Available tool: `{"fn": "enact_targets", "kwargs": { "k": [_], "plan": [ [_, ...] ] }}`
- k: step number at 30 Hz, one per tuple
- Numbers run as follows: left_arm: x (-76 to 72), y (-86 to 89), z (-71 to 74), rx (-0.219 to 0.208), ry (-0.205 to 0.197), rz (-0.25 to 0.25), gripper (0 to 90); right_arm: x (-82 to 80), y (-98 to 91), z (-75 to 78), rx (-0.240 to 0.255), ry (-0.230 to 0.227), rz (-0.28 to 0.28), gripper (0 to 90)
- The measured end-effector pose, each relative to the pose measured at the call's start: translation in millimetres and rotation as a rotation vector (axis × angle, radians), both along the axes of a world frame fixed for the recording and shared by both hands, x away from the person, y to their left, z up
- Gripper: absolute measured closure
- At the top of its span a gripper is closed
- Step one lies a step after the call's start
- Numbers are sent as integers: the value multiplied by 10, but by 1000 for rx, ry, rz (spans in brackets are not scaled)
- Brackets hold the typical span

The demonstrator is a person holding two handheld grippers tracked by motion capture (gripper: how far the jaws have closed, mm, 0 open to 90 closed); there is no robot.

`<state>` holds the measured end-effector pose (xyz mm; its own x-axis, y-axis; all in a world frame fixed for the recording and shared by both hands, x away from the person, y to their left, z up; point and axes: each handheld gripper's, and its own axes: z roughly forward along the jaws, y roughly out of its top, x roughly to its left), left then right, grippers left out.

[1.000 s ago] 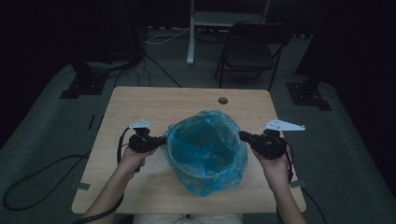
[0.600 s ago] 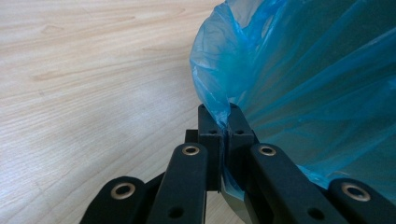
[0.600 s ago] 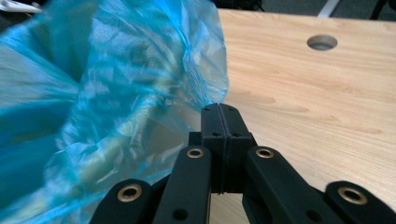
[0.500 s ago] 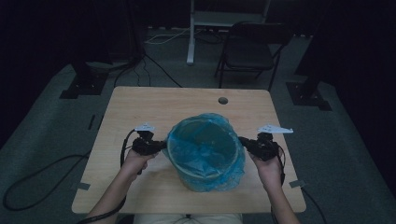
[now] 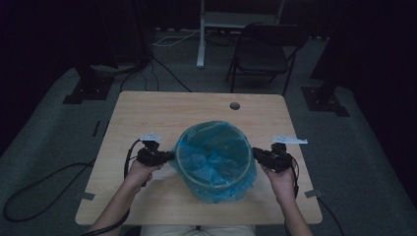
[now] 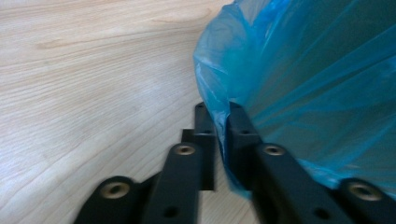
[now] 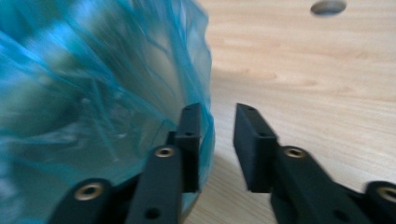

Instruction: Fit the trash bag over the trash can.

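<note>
A round bin [image 5: 216, 160] lined with a blue plastic bag [image 5: 196, 155] is seen near the front middle of the pale wood worktop [image 5: 147, 113], set squarely between the two claws. The bin lies to the right of the left claw [image 5: 169, 156] and to the left of the right claw [image 5: 256, 154]; both stand at its rim and about equally near. In the left gripper view a fold of the film [image 6: 219, 116] is caught in the narrow gap of jaws that have just been easing apart; whether it is pinched cannot be told. In the right gripper view the jaws have just spread, bag [image 7: 93, 93] against one jaw's outer face, gap empty. The film is thin, glossy, creased, translucent; the worktop is smooth-grained, with a cable hole [image 5: 234, 105].
</note>
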<state>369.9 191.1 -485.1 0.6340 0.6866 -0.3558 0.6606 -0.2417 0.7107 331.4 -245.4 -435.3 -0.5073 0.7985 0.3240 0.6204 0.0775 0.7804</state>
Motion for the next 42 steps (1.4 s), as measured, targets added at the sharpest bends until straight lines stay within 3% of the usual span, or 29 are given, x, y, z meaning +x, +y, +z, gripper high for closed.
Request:
{"fn": "enact_targets", "kwargs": {
  "k": [1, 5, 6, 7, 8, 14, 15, 19, 21, 22, 27, 31, 34, 39, 42],
  "plan": [
    [-29, 33, 6, -13, -13, 3, 710, -98, -66, 103, 19, -30, -10, 616],
    [-125, 116, 32, -13, -19, -13, 714, -283, -146, 228, 59, -64, -6, 545],
    [-145, 136, 37, -18, -16, -14, 724, -441, -172, 295, 95, -79, 15, 500],
    [-163, 155, 43, -20, -15, -15, 724, -441, -172, 295, 95, -79, 15, 500],
    [-179, 169, 44, -24, -17, -9, 727, -601, -160, 312, 124, -83, 47, 476],
    [-200, 199, 21, -49, -9, -9, 747, -836, -45, 248, 161, -38, 142, 424],
    [-200, 189, 14, -49, -7, -9, 747, -948, 71, 232, 180, -33, 207, 394],
    [-207, 176, 19, -49, -12, -13, 749, -1012, 193, 228, 223, -23, 273, 362],
    [-209, 180, 27, -47, -15, -17, 763, -1009, 245, 190, 198, -17, 278, 382],
    [-207, 185, 29, -46, -14, -15, 788, -1004, 266, 167, 172, -10, 276, 446],
    [-198, 194, 13, -55, 2, -15, 881, -993, 305, 62, 112, 11, 288, 898],
    [-183, 144, -26, -20, 10, -19, 900, -987, 352, -44, 57, 24, 276, 900],
    [-172, 98, -48, -5, 11, -16, 900, -932, 383, -210, 32, 67, 257, 900],
    [-103, -7, -121, 61, 18, 0, 900, -810, 391, -535, -17, 137, 216, 900],
    [-54, -73, -156, 83, 18, -4, 899, -728, 359, -760, -22, 205, 201, 900]
  ]
}}
